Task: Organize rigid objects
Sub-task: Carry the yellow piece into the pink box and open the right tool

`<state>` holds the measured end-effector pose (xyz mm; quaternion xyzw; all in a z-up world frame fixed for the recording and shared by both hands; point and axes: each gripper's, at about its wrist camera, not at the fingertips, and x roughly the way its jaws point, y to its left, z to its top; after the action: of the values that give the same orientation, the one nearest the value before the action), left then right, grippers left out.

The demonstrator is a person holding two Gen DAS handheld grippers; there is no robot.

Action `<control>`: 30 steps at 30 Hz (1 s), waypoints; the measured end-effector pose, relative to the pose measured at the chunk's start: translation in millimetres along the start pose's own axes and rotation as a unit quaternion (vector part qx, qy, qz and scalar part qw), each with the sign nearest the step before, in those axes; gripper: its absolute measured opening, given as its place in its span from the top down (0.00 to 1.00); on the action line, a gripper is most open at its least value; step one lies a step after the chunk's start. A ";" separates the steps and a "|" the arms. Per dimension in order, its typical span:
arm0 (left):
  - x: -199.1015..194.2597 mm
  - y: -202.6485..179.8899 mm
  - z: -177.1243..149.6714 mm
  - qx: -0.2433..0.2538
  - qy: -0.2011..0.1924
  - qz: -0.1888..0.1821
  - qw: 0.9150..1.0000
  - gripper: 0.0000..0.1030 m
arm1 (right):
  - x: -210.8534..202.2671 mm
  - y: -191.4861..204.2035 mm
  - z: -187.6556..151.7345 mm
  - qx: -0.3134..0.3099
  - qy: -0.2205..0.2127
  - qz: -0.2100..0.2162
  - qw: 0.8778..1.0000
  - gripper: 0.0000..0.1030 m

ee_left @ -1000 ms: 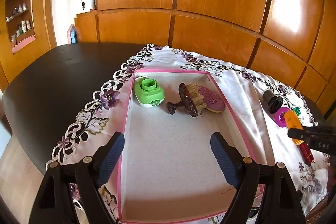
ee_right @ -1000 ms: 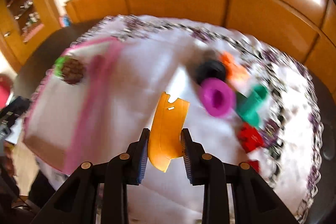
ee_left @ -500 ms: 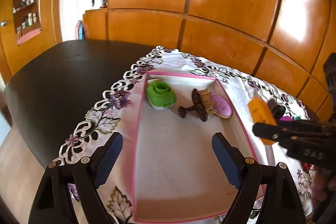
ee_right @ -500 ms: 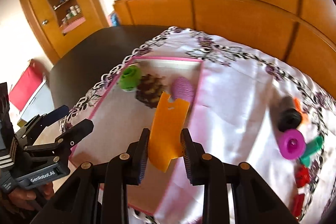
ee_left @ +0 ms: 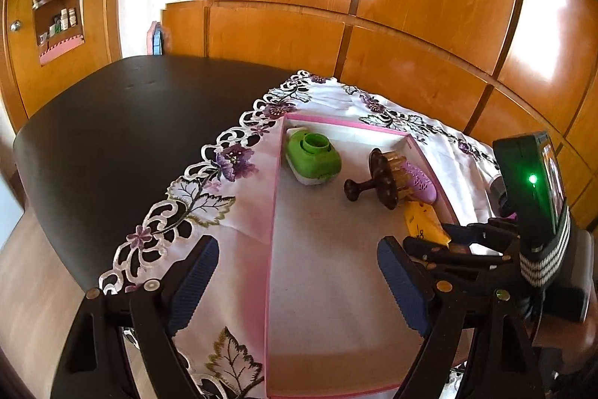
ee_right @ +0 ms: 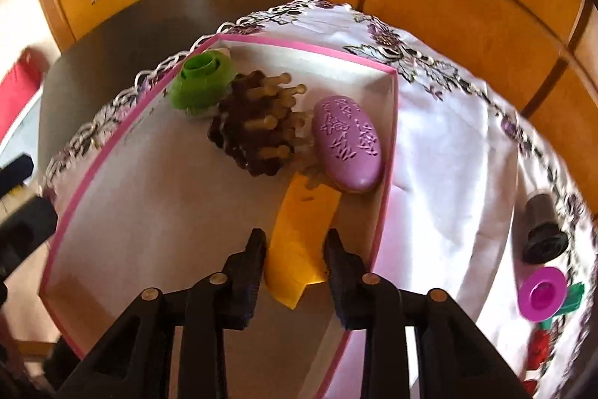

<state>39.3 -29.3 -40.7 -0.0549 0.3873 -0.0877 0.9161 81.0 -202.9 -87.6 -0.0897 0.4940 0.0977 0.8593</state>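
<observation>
The right gripper [ee_right: 295, 251] has its jaws opening around a flat orange plastic piece [ee_right: 301, 242], lying inside the pink-rimmed tray [ee_right: 385, 189] beside a purple embossed oval [ee_right: 347, 143] and a peg-bristled wooden brush [ee_right: 258, 126]. The left gripper [ee_left: 295, 281] hangs released, empty, over the embroidered tablecloth [ee_left: 239, 197].

R gripper [ee_right: 295, 249] jaws opening; orange card [ee_right: 301, 242] btwn, in tray [ee_right: 239, 42].

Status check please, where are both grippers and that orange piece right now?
Right gripper opening, orange piece between its jaws, inside the pink-rimmed box. Left gripper open, empty, over the box's near edge. Purple brush touches the piece's far end.
</observation>
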 end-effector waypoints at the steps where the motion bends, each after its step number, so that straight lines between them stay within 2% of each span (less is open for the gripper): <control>1: -0.1 -1.0 -0.1 0.002 0.000 0.001 1.000 0.15 | -0.9 2.1 -1.3 -0.002 -0.002 0.002 1.000 0.59; 7: -2.0 -3.9 0.3 0.007 -0.002 0.003 1.000 0.15 | -12.2 8.4 -5.0 -0.002 -0.021 -0.003 1.000 0.50; 8: -2.5 -3.9 0.5 0.006 -0.002 0.003 1.000 0.15 | -15.1 9.0 -4.1 -0.001 -0.028 -0.006 1.000 0.47; 10: -3.1 -5.3 0.7 0.008 -0.002 0.005 1.000 0.15 | -23.4 8.1 -3.8 0.003 -0.043 -0.005 0.999 0.31; 18: -7.6 -10.2 -0.5 0.017 -0.005 0.003 1.000 0.14 | -59.8 2.2 -6.0 0.023 -0.110 -0.027 0.993 0.27; 20: -9.2 -10.5 -0.4 0.017 -0.007 0.002 1.000 0.14 | -71.1 -1.3 -7.2 0.030 -0.134 -0.043 0.990 0.27; 23: -12.6 -11.1 -0.1 0.018 -0.011 0.000 1.000 0.14 | -99.2 -9.6 -14.1 0.039 -0.208 -0.083 0.974 0.26; 25: -13.9 -12.3 0.1 0.020 -0.013 -0.001 1.000 0.14 | -109.9 -14.2 -17.7 0.045 -0.233 -0.109 0.965 0.19; 26: -14.8 -13.1 0.3 0.020 -0.014 -0.001 1.000 0.13 | -112.5 -19.1 -19.9 0.053 -0.237 -0.126 0.962 0.17; 28: -16.4 -15.0 0.6 0.023 -0.015 -0.004 1.000 0.13 | -110.4 -32.1 -20.0 0.077 -0.212 -0.133 0.965 0.16; 30: -18.8 -17.7 0.8 0.028 -0.019 -0.003 0.999 0.13 | -110.9 -48.7 -22.9 0.100 -0.194 -0.099 0.971 0.17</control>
<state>24.9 -42.7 -24.1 -0.0324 0.3673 -0.1003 0.9241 19.8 -264.3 0.0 -0.0311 0.3141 -0.0222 0.9486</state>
